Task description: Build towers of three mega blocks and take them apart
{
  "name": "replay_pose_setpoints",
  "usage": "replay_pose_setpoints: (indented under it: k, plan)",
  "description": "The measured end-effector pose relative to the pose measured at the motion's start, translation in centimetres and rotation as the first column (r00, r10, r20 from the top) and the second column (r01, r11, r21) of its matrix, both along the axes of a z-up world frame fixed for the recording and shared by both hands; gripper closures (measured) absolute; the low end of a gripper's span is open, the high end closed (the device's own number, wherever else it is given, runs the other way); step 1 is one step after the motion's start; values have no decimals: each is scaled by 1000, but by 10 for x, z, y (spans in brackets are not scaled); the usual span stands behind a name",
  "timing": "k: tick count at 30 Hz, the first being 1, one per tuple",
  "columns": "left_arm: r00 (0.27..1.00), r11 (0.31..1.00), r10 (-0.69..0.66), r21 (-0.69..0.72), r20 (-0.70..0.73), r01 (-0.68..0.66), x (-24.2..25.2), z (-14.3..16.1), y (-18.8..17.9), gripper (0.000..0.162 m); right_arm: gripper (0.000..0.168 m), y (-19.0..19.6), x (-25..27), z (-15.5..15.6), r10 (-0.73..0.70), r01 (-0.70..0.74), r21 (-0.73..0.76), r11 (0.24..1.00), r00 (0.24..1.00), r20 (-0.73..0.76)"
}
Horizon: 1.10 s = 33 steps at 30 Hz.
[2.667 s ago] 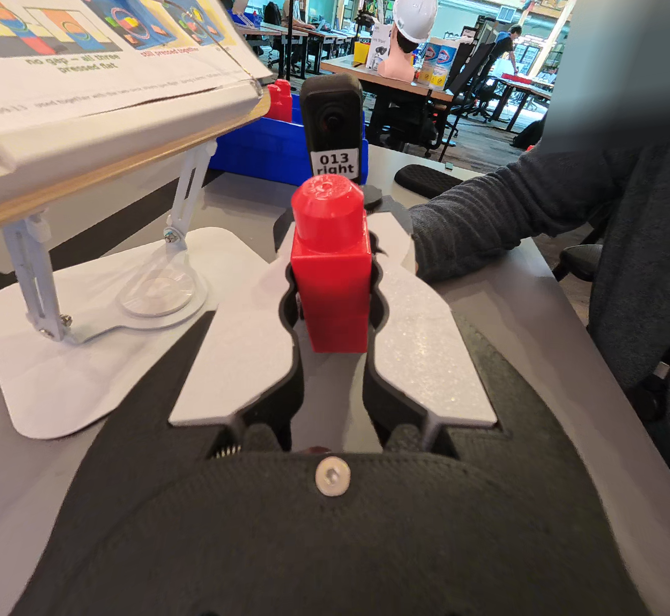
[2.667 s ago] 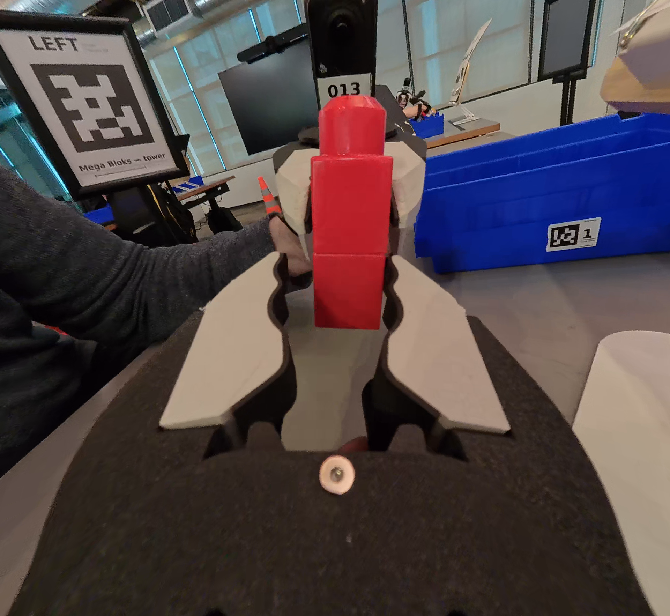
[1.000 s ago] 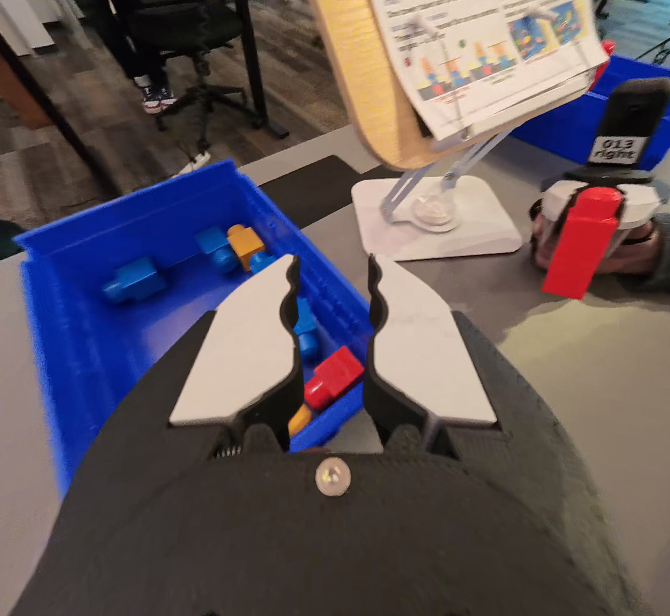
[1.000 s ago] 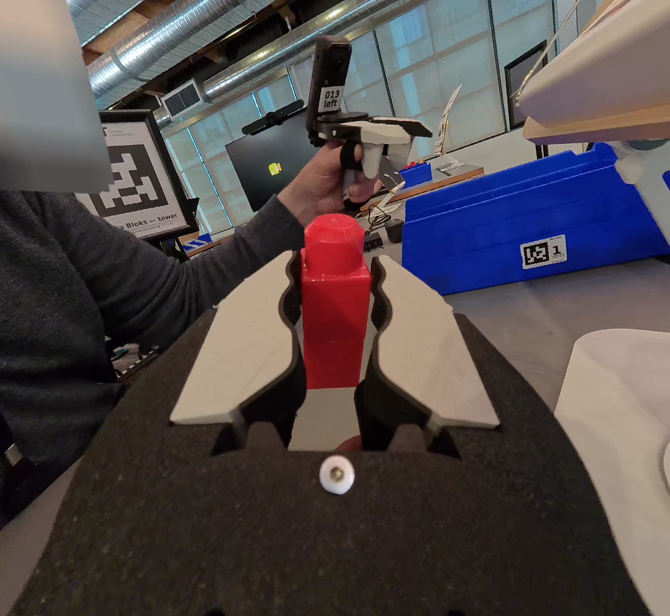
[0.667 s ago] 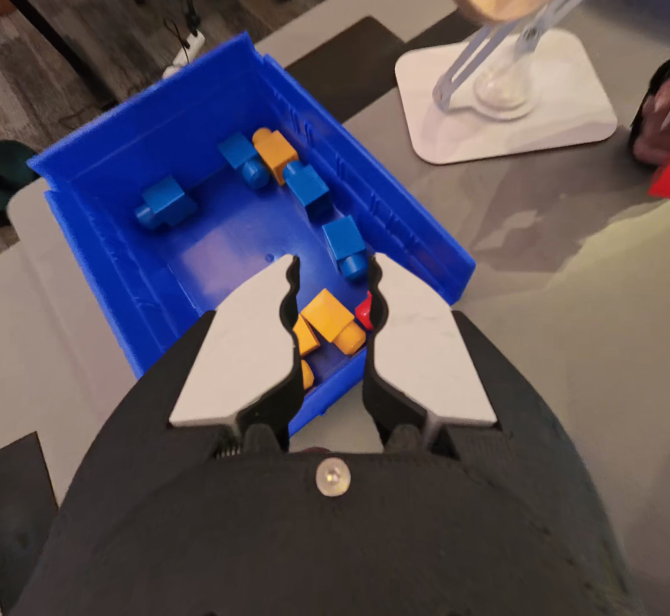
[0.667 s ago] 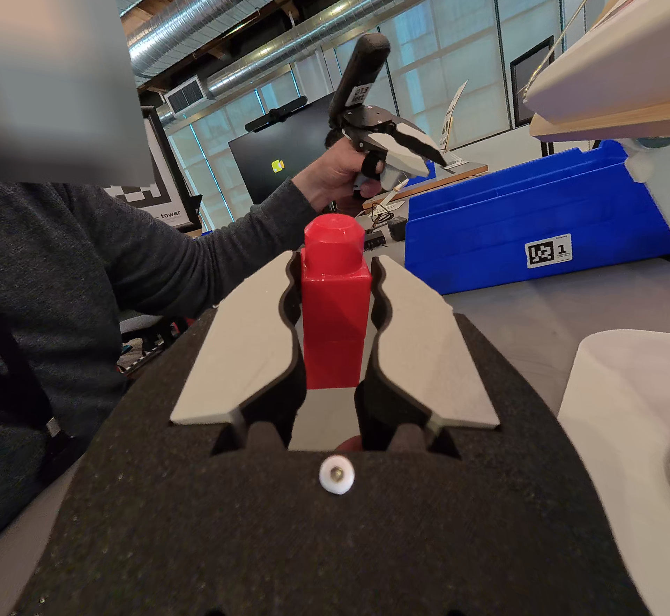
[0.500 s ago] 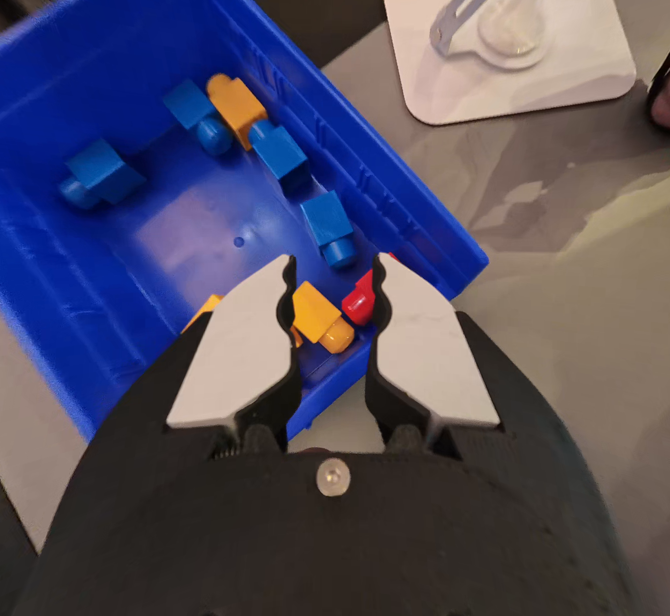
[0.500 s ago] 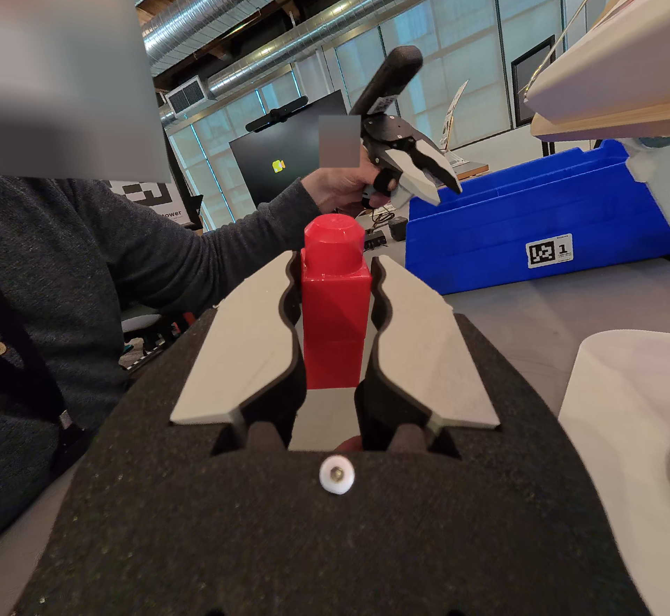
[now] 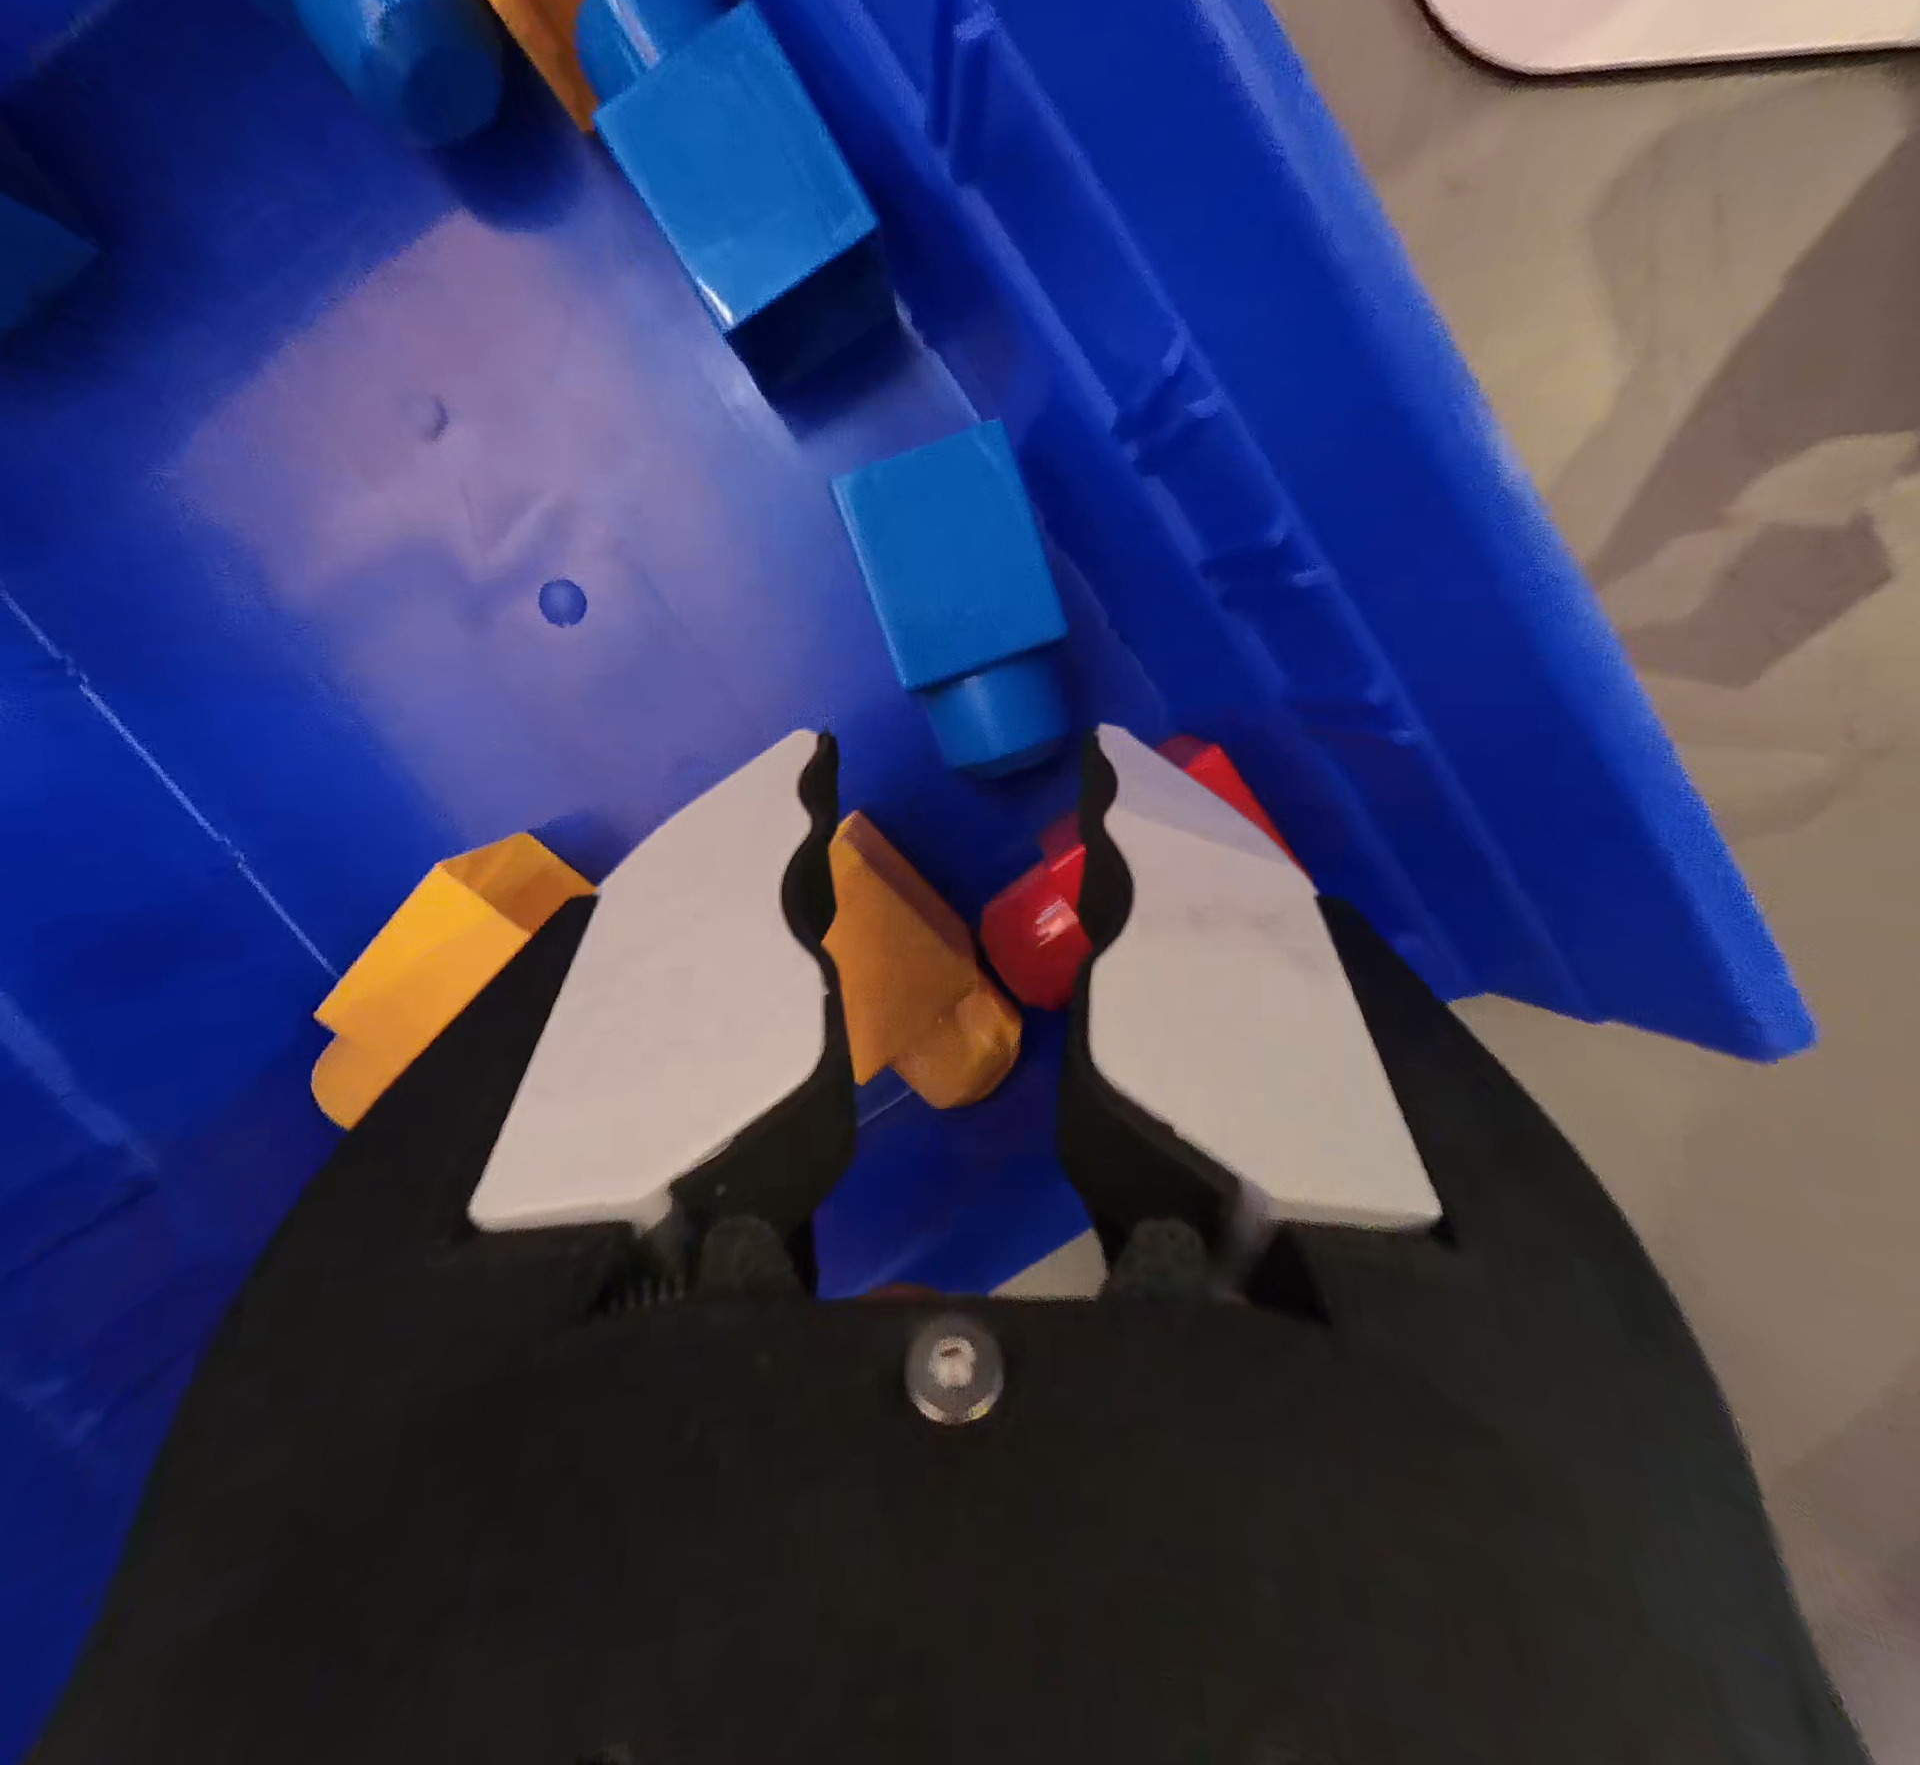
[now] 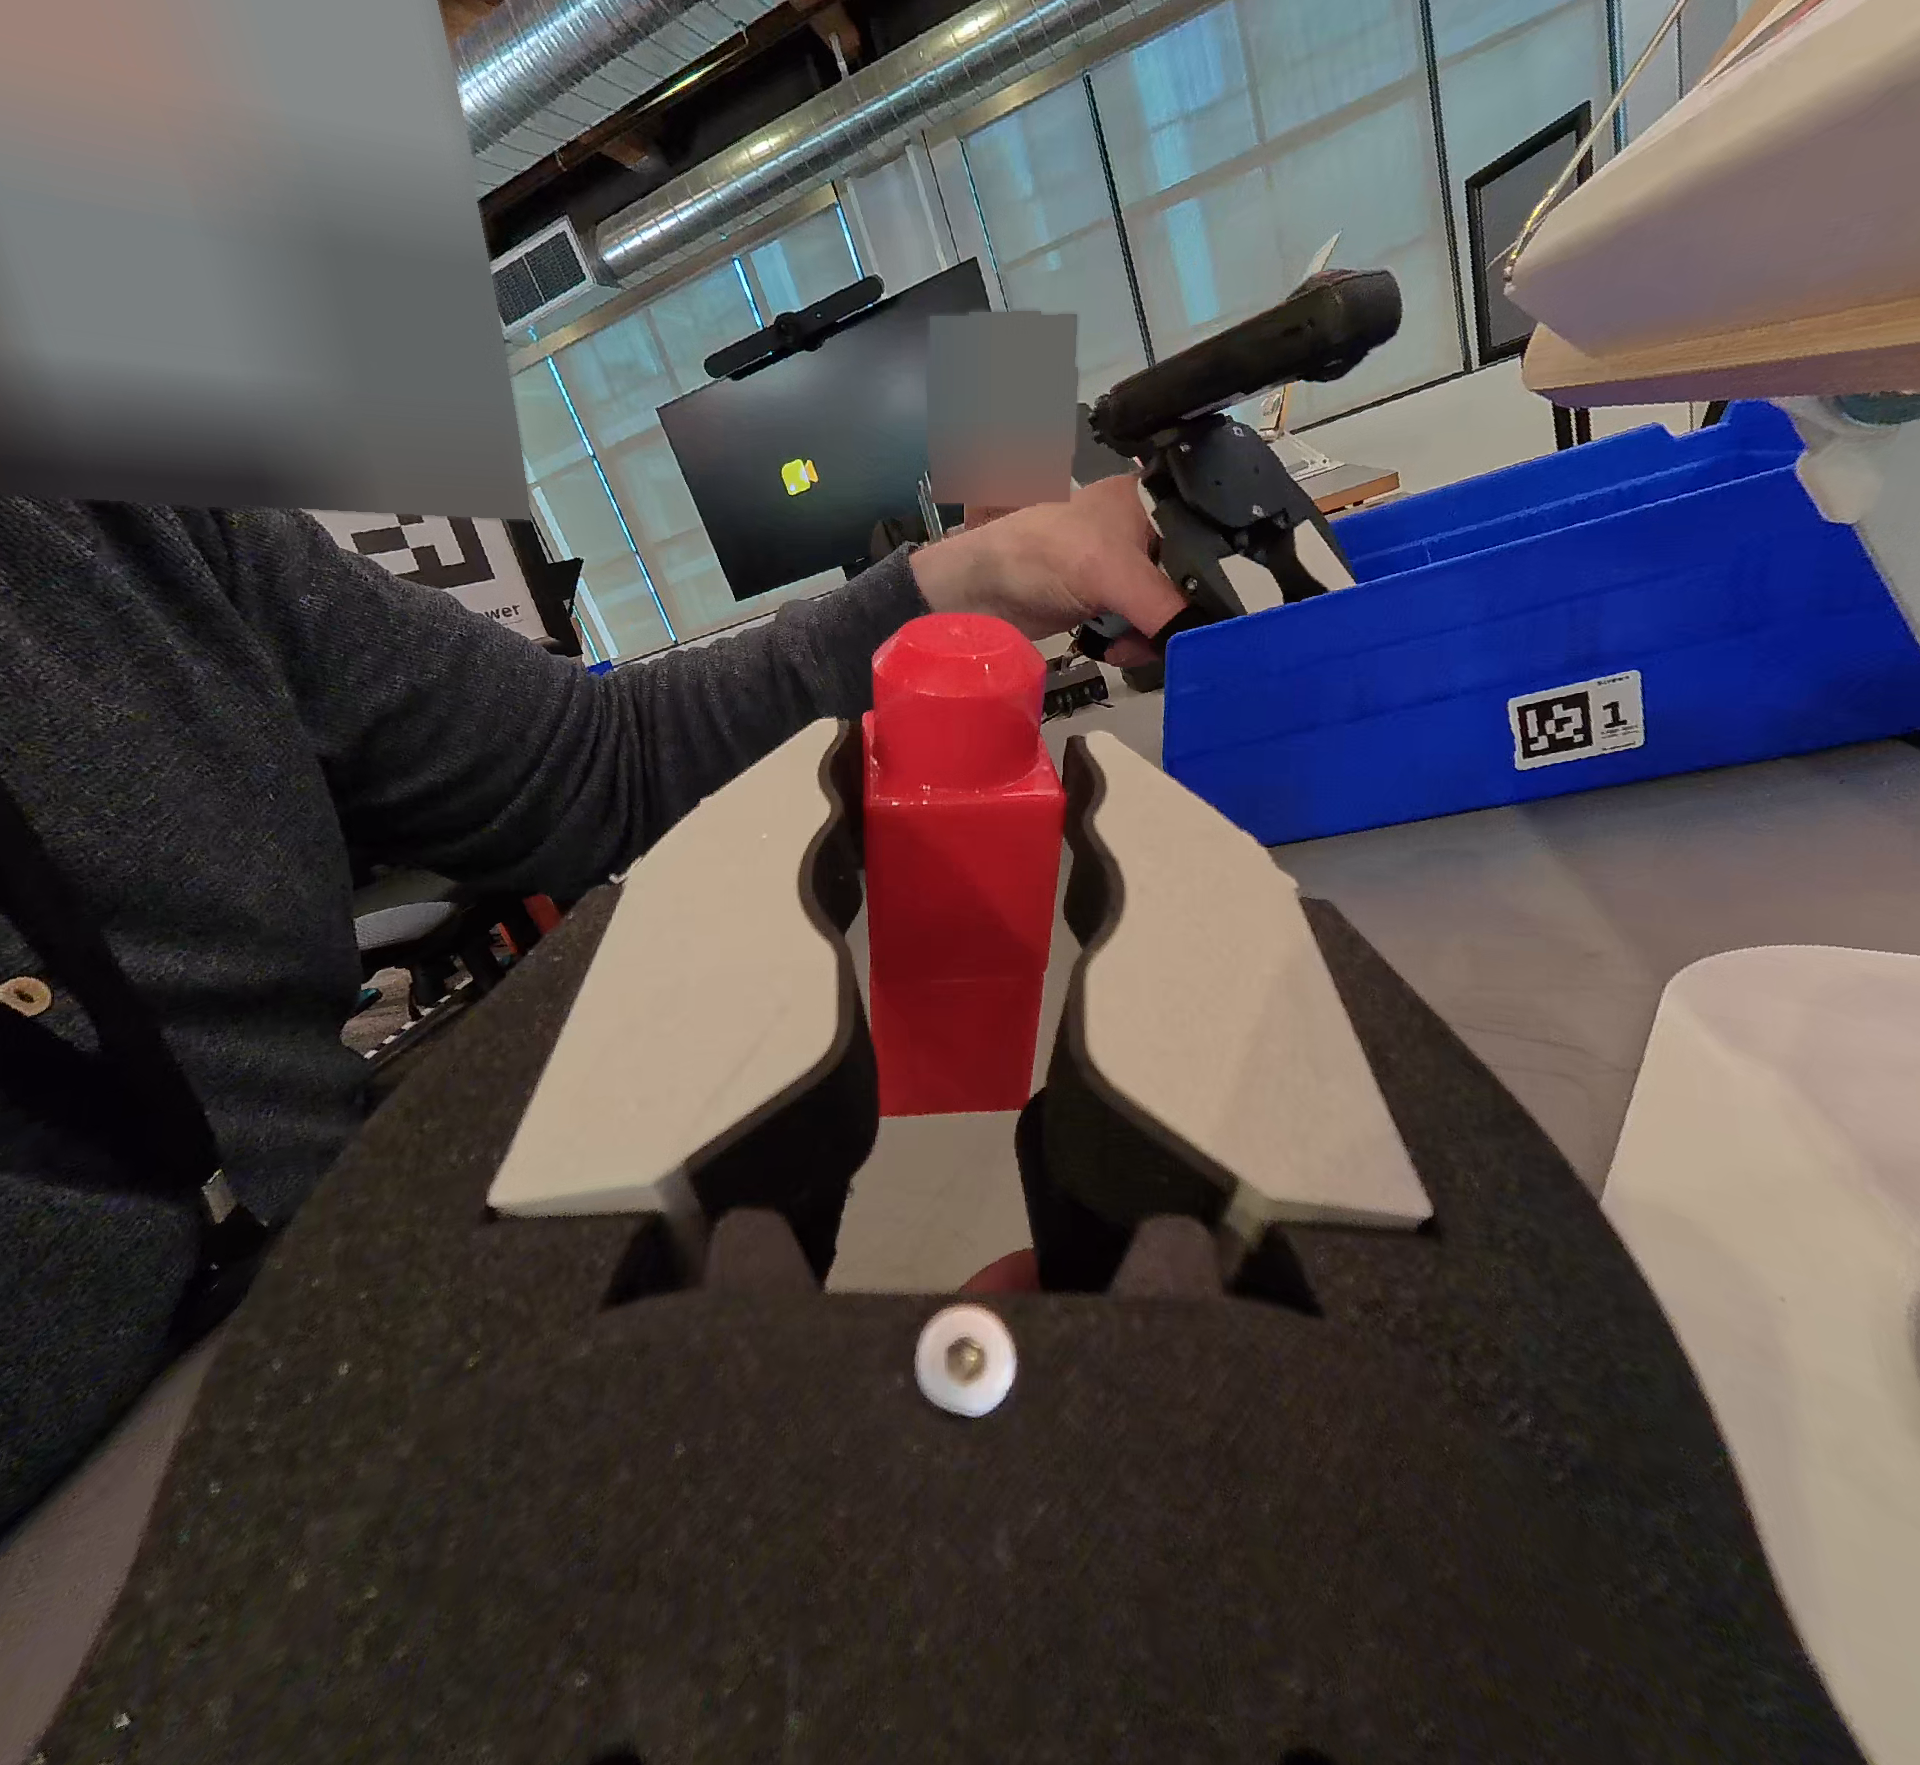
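Grey surface (image 10: 1558, 884) carries the blue bin (image 9: 1351, 468). Right tool (image 10: 961, 749) still clamps a two-block red stack (image 10: 961, 884). Left tool (image 9: 956, 759), now empty and part-open, has dropped into the bin over an orange block (image 9: 894, 967), a red block (image 9: 1029, 926) at 2 o'clock: fetching a third.

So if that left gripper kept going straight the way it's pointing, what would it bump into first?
Probably the orange block lying on the floor of the blue bin: it sits right between the open jaws of the left gripper. A red block lies just beside it, under the right-hand jaw. Depth is hard to judge here.
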<state>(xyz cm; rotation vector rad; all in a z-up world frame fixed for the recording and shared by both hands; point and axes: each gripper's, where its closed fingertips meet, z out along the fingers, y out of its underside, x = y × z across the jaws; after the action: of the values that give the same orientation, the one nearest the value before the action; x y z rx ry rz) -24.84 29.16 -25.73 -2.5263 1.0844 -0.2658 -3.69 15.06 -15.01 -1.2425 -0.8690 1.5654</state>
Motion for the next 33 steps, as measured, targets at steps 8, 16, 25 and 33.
replay_pose_setpoints:
  k: [8,16,25,33]
  plan:
    - [999,994,44,-96,21,-42,7,-14,-2,135,132,-1,-1,0,0,0,4,1000,1000,4]
    - [996,997,12,-81,-85,-19,-14,2,-3,135,132,-1,-1,-1,0,0,6,1000,1000,7]
    - [975,990,-56,-140,-216,26,-34,26,2,135,132,-1,-2,-1,3,-3,8,1000,1000,10]
    - [940,964,-150,-258,-306,69,-25,20,20,135,132,-1,-2,-1,5,-6,6,1000,1000,10]
